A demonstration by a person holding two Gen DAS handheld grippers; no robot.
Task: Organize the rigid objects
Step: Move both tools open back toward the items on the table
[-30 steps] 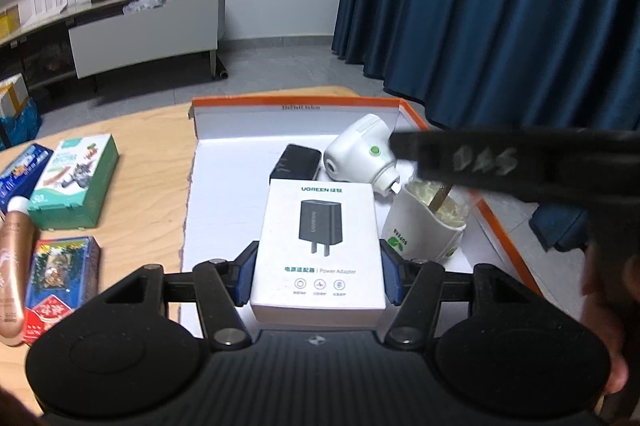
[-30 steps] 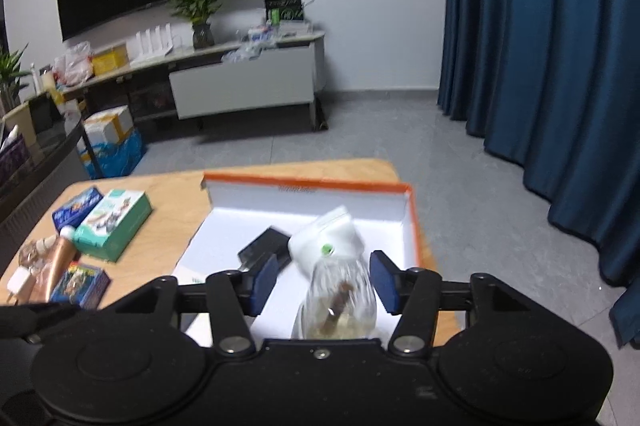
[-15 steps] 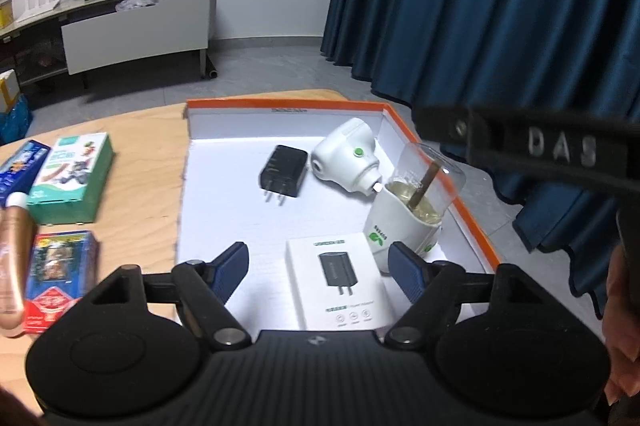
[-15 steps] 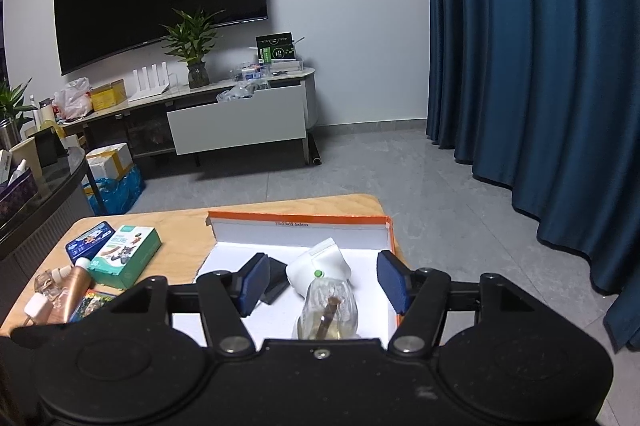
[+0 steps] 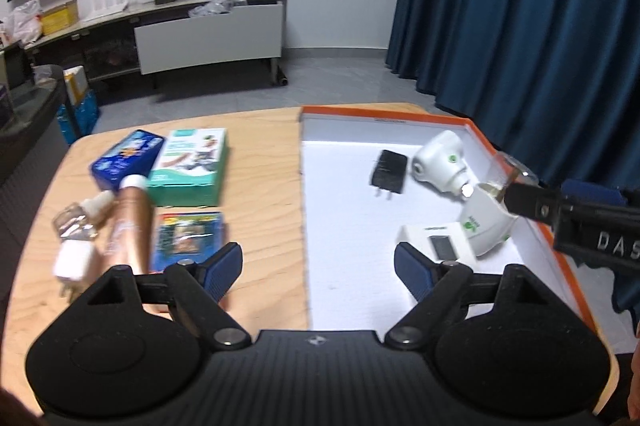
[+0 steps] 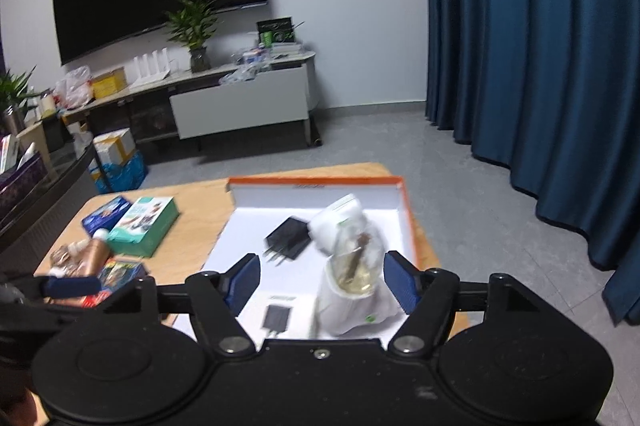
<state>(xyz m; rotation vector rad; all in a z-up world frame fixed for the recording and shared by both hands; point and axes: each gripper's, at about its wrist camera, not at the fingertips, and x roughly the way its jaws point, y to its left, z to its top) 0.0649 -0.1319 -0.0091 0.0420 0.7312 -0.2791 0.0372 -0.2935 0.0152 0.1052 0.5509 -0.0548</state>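
Observation:
An orange-rimmed white box (image 5: 384, 114) lies on the wooden table. In it are a black plug (image 5: 389, 172), a white device with a green dot (image 5: 440, 162), a white adapter box (image 5: 440, 246) and a white-based clear bottle (image 5: 486, 222). My left gripper (image 5: 318, 268) is open and empty above the box's left edge. My right gripper (image 6: 322, 280) is open over the bottle (image 6: 356, 290), with the plug (image 6: 288, 240) and adapter box (image 6: 278, 316) below it.
Left of the box lie a green box (image 5: 190, 162), a blue box (image 5: 126, 160), a copper tube (image 5: 128, 230), a small colourful box (image 5: 188, 238) and a white plug (image 5: 74, 260). Blue curtains hang to the right. A cabinet stands at the far wall.
My left gripper let go of the white adapter box in the orange-rimmed box, opened, drew back and swung left. My right gripper opened off the bottle and rose.

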